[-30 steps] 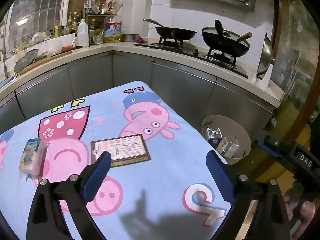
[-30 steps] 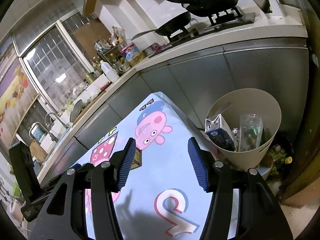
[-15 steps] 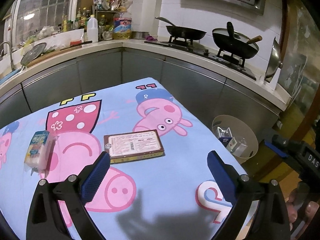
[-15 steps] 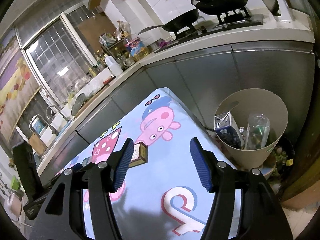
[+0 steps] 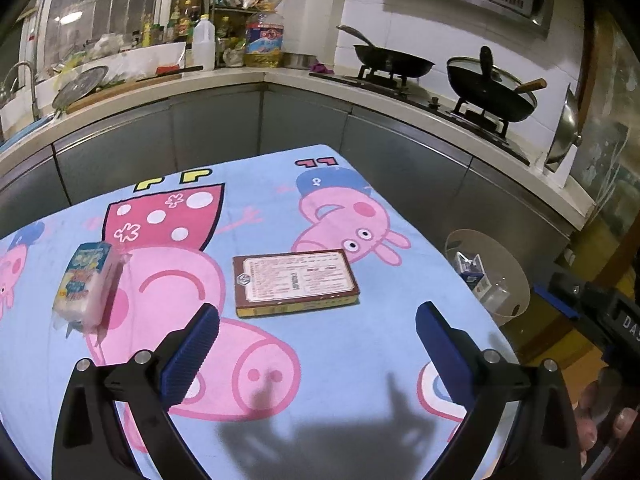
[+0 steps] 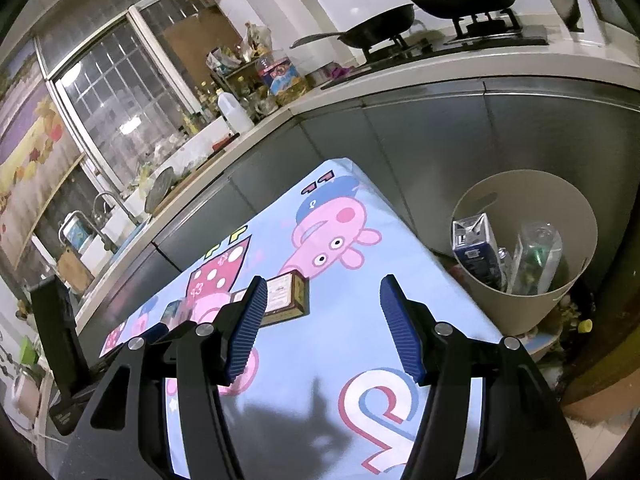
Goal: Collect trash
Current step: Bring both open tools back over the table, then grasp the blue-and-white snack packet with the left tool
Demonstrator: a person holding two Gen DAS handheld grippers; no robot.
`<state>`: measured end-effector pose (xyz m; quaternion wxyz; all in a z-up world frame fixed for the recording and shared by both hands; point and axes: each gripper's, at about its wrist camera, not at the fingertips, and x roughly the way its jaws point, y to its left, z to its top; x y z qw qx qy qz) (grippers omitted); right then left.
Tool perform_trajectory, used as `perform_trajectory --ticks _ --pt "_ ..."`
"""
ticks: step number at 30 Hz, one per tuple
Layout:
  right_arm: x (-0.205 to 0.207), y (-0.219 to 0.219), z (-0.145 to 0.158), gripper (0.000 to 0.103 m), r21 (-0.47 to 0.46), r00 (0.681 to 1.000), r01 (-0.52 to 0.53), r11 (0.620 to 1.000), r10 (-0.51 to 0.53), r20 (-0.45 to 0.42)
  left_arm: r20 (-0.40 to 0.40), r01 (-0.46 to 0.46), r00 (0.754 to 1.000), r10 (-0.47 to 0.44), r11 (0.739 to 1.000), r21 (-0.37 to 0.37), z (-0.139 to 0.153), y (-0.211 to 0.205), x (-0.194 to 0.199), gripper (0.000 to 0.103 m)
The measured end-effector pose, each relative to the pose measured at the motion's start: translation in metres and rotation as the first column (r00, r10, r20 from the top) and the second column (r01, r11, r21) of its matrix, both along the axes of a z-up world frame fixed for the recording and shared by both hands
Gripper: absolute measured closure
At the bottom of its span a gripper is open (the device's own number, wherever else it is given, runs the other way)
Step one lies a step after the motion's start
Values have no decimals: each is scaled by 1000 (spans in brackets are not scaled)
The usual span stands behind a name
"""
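A flat brown box (image 5: 294, 282) lies on the cartoon-print table cloth (image 5: 340, 352), just ahead of my open, empty left gripper (image 5: 316, 340). A soft plastic-wrapped packet (image 5: 86, 284) lies to the left of it. The box also shows in the right wrist view (image 6: 286, 298), beyond my open, empty right gripper (image 6: 324, 324); the packet (image 6: 174, 314) is partly hidden behind its left finger. A beige bin (image 6: 524, 248) stands on the floor off the table's right edge and holds a carton (image 6: 476, 246) and a clear bottle (image 6: 536, 256). The bin shows in the left wrist view (image 5: 486, 272).
Grey kitchen cabinets (image 5: 216, 128) and a counter run behind the table. Pans (image 5: 390, 58) sit on a stove at the back right. Bottles (image 5: 202, 46) crowd the counter corner. A sink (image 6: 100, 220) is at the far left. The other gripper's body (image 5: 592, 308) shows at the right.
Both grippers have drawn back and turned left over the table. The box and packet sit more central in the left view. Nothing was picked up.
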<state>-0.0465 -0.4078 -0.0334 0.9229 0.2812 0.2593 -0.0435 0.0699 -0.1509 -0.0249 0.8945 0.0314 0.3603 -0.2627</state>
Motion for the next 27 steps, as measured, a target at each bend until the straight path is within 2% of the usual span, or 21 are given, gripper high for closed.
perform_trajectory --ticks 9,14,16,20,21,24,27 --pt "15 12 -12 44 3 999 -30 1000 30 -35 -11 -61 998 61 998 7 -8 23 17 5" --pt "25 15 -22 44 21 997 -47 999 48 -65 75 -185 981 181 981 50 -3 56 32 4" --pt "29 19 -23 44 19 996 -56 998 57 -69 120 -253 963 243 965 76 -1 73 41 4" --pt "34 24 -27 44 23 995 -65 998 66 -76 167 -401 910 379 906 135 -3 113 71 4" --pt "35 24 -28 44 27 995 -65 997 67 -79 160 -435 897 411 886 161 -7 123 83 4" --pt "39 24 -32 44 36 994 -68 997 70 -89 121 -479 878 464 850 220 -23 144 109 4" --pt "42 26 -35 44 42 992 -69 997 73 -98 98 -503 864 494 832 234 -34 159 124 4"
